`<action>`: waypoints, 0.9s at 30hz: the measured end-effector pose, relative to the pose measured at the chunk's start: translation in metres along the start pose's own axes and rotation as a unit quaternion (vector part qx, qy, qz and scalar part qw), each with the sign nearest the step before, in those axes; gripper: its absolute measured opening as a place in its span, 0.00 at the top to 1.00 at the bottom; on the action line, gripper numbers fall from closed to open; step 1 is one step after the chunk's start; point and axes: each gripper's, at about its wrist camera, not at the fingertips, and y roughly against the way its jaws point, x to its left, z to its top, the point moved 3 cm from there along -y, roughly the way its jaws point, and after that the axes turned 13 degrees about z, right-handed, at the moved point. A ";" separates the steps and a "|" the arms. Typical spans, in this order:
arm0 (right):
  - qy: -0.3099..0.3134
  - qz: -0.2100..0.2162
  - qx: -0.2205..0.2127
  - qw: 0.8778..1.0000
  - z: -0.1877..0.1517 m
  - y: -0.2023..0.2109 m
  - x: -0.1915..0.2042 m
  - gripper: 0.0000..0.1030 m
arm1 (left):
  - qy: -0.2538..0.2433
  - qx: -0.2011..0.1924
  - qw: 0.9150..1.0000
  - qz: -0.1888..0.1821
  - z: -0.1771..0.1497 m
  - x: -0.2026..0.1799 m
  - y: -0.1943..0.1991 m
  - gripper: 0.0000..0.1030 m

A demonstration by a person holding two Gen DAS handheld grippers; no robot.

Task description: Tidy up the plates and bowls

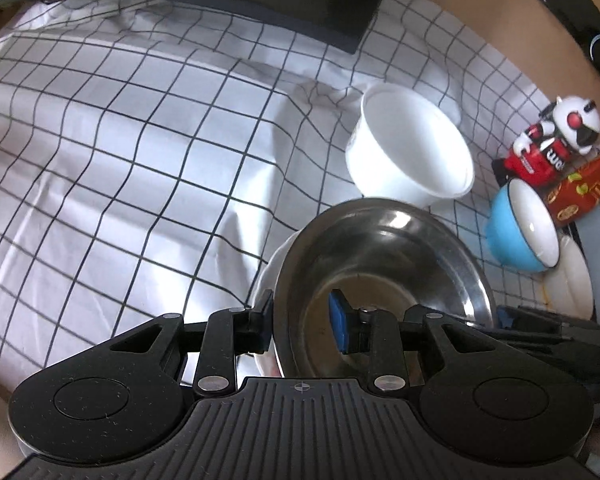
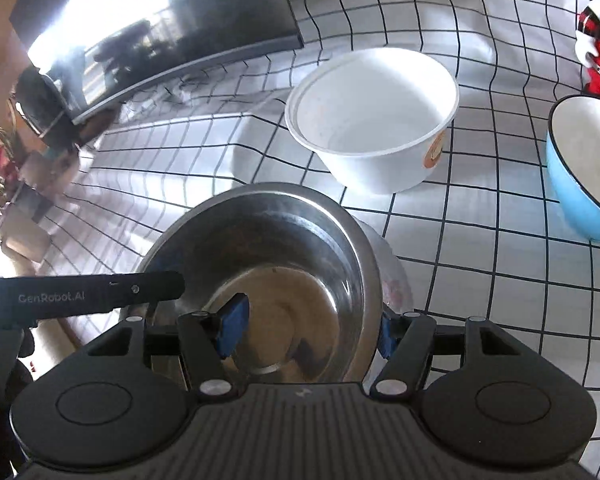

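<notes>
I hold the steel bowl (image 1: 384, 276) by opposite rims: left jaws (image 1: 304, 322) and right jaws (image 2: 310, 330) each straddle its wall, gripping it. It sits on a white plate (image 1: 266, 280). At one o'clock the paper bowl (image 2: 374, 120) and, farther right, the blue bowl (image 2: 584, 172) remain loose on the worktop (image 1: 120, 160), unstacked.

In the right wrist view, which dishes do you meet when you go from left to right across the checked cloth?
Shiny steel bowl held between the grippers → white paper bowl with an orange print on its side → light blue bowl with a white inside at the right edge.
</notes>
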 end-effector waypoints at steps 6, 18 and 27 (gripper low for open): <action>-0.007 -0.020 0.011 1.000 -0.004 -0.008 -0.005 0.38 | -0.031 0.006 0.999 -0.005 -0.006 0.009 -0.007 0.69; -0.030 -0.097 -0.020 0.995 -0.011 -0.005 0.007 0.37 | -0.101 0.009 0.994 -0.031 0.000 0.025 -0.015 0.71; -0.096 -0.134 -0.054 0.985 -0.032 0.023 -0.027 0.29 | -0.092 0.025 0.995 -0.035 0.003 0.019 -0.040 0.66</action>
